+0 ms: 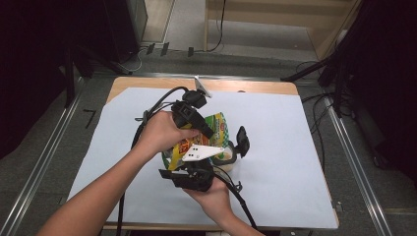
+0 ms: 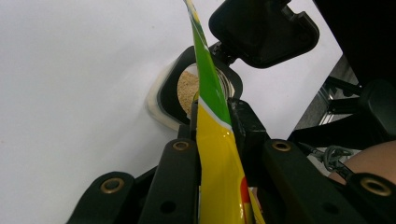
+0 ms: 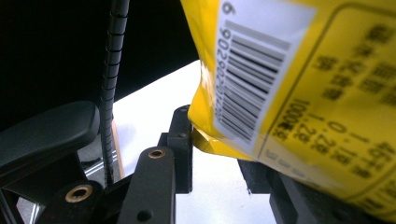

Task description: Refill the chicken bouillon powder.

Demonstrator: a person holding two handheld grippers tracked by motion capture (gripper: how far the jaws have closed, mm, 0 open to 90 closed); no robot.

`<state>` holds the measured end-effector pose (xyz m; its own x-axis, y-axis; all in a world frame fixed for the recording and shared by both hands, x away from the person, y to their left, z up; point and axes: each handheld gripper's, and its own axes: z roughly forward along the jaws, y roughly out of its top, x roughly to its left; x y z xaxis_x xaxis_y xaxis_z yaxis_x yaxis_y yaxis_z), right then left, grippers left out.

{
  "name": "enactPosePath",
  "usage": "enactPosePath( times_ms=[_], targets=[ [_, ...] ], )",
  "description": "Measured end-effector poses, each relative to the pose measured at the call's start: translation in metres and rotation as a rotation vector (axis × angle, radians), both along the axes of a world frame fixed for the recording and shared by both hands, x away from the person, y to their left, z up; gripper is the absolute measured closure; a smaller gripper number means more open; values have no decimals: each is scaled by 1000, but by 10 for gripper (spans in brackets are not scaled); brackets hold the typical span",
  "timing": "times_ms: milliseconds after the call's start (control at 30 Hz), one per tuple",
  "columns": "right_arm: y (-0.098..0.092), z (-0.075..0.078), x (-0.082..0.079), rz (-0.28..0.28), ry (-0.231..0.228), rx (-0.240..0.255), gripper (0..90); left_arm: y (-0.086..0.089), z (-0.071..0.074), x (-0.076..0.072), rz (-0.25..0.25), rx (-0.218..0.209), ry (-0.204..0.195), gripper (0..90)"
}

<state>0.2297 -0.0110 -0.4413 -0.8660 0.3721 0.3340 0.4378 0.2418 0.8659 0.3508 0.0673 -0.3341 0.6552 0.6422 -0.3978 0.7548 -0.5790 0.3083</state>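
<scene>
A yellow and green snack bag (image 1: 219, 125) hangs tilted over a small clear container (image 1: 227, 158) whose black lid (image 1: 242, 141) stands flipped up. In the left gripper view, beige crumbs (image 2: 187, 89) fill the container, and the bag's green top edge (image 2: 208, 79) reaches down to its mouth. My left gripper (image 1: 209, 132) (image 2: 215, 114) is shut on that edge of the bag. From the near side, my right gripper (image 1: 198, 166) (image 3: 217, 156) is shut on the bag's lower yellow corner (image 3: 299, 93), beside the barcode. The bag hides its right jaw.
A white sheet (image 1: 285, 147) covers the wooden table (image 1: 147, 82). A small white piece (image 1: 201, 86) lies at the far edge. Cables trail from both grippers towards the near edge. Dark stands and cables (image 1: 339, 73) lie off the table's right side.
</scene>
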Motion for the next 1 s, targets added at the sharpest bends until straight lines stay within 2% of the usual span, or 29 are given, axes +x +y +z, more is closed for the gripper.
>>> enactPosePath(
  times_ms=[1000],
  targets=[
    [0, 1, 0, -8, 10, 13, 697, -6, 3, -2, -12, 22, -3, 814]
  ],
)
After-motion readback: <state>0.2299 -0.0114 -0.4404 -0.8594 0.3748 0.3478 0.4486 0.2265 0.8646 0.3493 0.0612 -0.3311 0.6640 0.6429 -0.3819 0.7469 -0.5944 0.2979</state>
